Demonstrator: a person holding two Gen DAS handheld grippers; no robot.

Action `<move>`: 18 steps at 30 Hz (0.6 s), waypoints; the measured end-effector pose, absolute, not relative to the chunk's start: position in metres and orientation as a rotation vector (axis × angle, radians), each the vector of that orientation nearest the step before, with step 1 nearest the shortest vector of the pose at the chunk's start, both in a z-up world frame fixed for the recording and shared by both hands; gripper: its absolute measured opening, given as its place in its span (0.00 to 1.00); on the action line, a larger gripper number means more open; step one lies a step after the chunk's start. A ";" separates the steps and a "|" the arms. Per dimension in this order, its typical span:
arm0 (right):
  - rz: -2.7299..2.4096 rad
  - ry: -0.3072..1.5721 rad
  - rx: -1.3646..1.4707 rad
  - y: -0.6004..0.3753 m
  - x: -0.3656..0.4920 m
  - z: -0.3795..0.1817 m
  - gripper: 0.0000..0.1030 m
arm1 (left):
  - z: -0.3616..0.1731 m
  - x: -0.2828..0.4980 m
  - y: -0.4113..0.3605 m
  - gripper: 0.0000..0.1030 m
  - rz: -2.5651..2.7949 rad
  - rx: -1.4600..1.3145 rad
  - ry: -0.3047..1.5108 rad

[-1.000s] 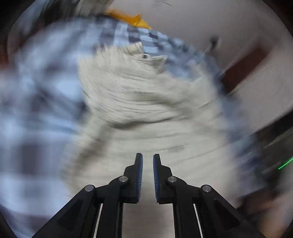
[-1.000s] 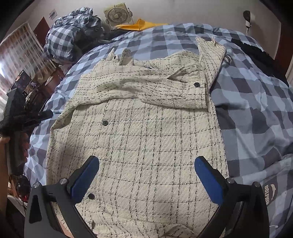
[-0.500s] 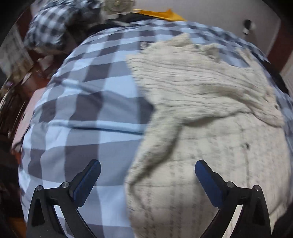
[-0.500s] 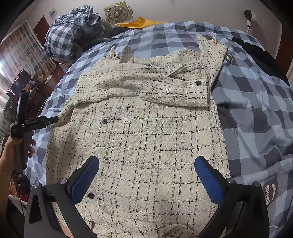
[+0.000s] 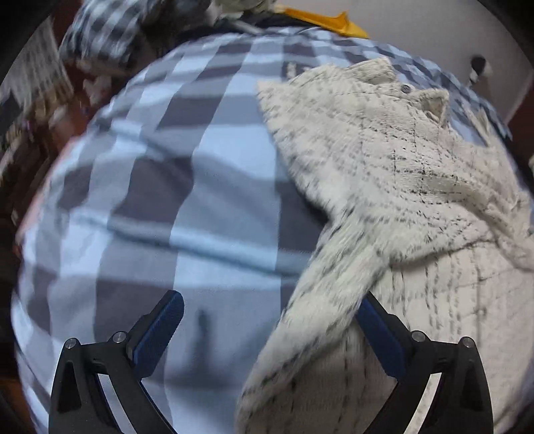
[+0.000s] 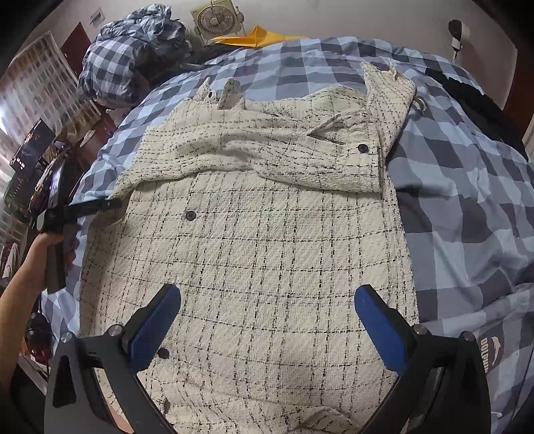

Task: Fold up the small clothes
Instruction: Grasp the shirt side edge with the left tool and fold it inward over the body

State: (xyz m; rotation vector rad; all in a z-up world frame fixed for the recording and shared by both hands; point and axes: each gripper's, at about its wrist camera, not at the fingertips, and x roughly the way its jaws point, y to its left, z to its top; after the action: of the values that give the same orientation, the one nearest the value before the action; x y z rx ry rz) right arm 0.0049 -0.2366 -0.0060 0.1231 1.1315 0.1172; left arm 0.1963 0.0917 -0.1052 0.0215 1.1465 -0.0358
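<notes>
Behind cream jacket (image 6: 267, 233): fan (image 6: 213, 18), yellow sheet (image 6: 257, 36), bedding pile (image 6: 130, 56) w/ nothing blocking

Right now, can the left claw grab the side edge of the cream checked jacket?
Probably yes. The left claw is wide open just over the cream checked jacket, whose loose side edge already lies between its fingers. Nothing covers that edge; only the checked bedspread lies beneath.
</notes>
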 end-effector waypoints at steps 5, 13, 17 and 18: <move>0.111 1.142 0.113 -0.237 0.006 -0.008 0.99 | -0.105 0.204 0.074 0.72 0.046 0.237 1.087; 0.109 1.139 0.099 -0.235 0.004 -0.007 0.99 | -0.097 0.198 0.141 0.50 0.156 -0.078 1.118; 0.112 1.128 0.102 -0.236 0.003 -0.005 0.99 | -0.108 0.186 0.141 0.51 0.189 -0.035 1.133; 0.114 1.125 0.109 -0.237 0.004 -0.005 0.99 | -0.108 0.185 0.141 0.52 0.204 -0.032 1.131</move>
State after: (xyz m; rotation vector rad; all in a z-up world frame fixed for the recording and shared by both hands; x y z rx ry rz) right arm 0.0035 -0.2366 -0.0053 0.1094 1.1254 0.1142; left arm 0.1851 0.1413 -0.1075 -0.0319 1.1309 0.2037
